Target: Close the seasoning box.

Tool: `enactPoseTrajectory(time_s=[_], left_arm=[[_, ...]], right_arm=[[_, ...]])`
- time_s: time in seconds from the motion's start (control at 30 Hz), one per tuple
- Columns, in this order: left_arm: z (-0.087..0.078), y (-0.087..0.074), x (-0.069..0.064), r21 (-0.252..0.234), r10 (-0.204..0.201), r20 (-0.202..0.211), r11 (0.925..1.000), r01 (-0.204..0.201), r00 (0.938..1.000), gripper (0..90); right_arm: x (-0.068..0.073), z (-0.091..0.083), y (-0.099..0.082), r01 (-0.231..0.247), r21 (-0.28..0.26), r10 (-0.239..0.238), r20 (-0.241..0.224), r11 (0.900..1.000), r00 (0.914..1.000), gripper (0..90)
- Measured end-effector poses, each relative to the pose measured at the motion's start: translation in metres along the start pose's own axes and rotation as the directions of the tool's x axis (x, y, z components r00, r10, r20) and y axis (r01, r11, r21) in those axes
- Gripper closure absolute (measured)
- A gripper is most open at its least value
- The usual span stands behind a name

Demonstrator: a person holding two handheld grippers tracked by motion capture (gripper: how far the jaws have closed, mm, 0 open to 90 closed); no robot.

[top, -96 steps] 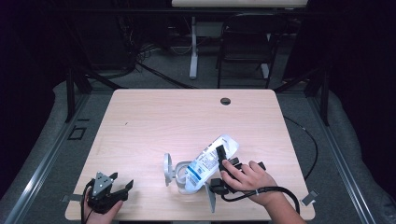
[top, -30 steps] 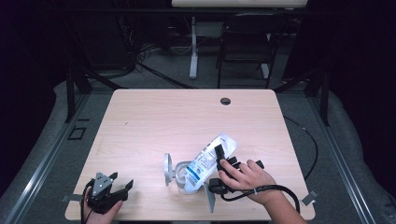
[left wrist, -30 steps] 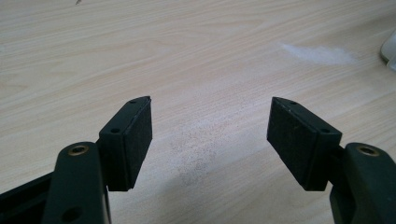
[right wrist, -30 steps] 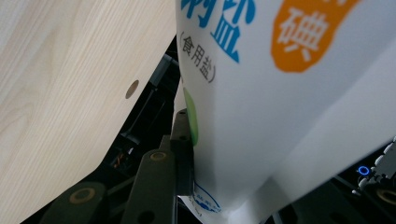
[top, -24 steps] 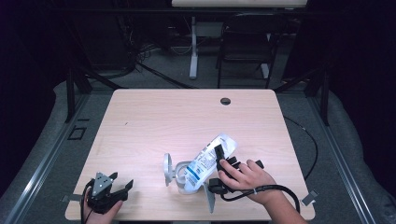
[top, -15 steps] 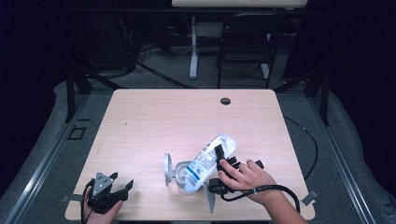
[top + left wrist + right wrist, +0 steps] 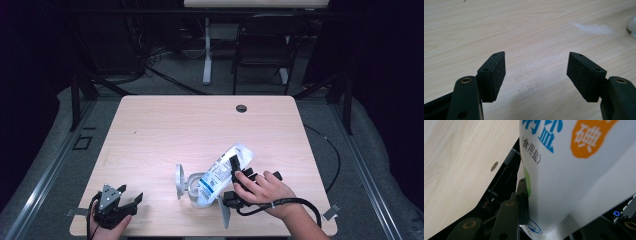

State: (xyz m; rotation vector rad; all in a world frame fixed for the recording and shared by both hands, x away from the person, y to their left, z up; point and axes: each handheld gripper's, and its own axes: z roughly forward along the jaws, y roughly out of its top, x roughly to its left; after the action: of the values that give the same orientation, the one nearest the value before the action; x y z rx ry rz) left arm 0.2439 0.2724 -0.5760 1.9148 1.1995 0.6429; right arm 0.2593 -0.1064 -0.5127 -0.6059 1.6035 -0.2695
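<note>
The right gripper (image 7: 234,172) has its jaws closed on a white salt bag (image 7: 220,172), holding it tilted above the near part of the desk (image 7: 175,125). In the right gripper view the left jaw presses flat against the bag's printed side (image 7: 564,170). The bag's lower end sits at a white funnel-like holder (image 7: 181,181) on the desk. The left gripper (image 7: 116,204) rests at the near left desk corner, well apart from the bag, jaws spread wide with nothing between them.
</note>
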Motion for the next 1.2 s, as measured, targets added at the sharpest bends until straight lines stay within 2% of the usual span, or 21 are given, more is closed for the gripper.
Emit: enactPoseTrajectory(time_s=[0.63, 0.77, 0.8, 0.9, 1.2], left_arm=[[-0.0002, 0.0001, 0.0005, 0.002, 0.004, -0.001, 1.0000, -0.004, 1.0000, 31.8], [-0.0003, 0.0001, 0.0005, 0.002, 0.004, -0.001, 1.0000, -0.004, 1.0000, 31.7], [-0.0003, 0.0001, 0.0005, 0.001, 0.004, -0.001, 1.0000, -0.004, 1.0000, 31.7], [-0.0003, 0.0000, 0.0003, 0.000, 0.000, -0.001, 1.0000, 0.000, 1.0000, 31.8], [-0.0006, 0.0001, 0.0006, 0.002, 0.003, -0.003, 1.0000, -0.003, 1.0000, 31.7]], right_arm=[[0.0000, -0.0011, 0.0004, 0.000, 0.001, 0.000, 0.009, 1.0000, 1.0000, 72.2], [-0.0010, -0.0022, 0.0012, 0.018, 0.015, -0.018, 0.015, 0.9997, 0.9997, 72.4], [0.0003, -0.0009, 0.0007, 0.007, -0.001, -0.007, 0.018, 1.0000, 0.9998, 72.5], [-0.0013, -0.0019, 0.0011, 0.022, 0.014, -0.022, 0.016, 0.9997, 0.9996, 72.9], [-0.0018, -0.0015, 0.0013, 0.024, 0.012, -0.024, 0.017, 0.9997, 0.9996, 74.1]])
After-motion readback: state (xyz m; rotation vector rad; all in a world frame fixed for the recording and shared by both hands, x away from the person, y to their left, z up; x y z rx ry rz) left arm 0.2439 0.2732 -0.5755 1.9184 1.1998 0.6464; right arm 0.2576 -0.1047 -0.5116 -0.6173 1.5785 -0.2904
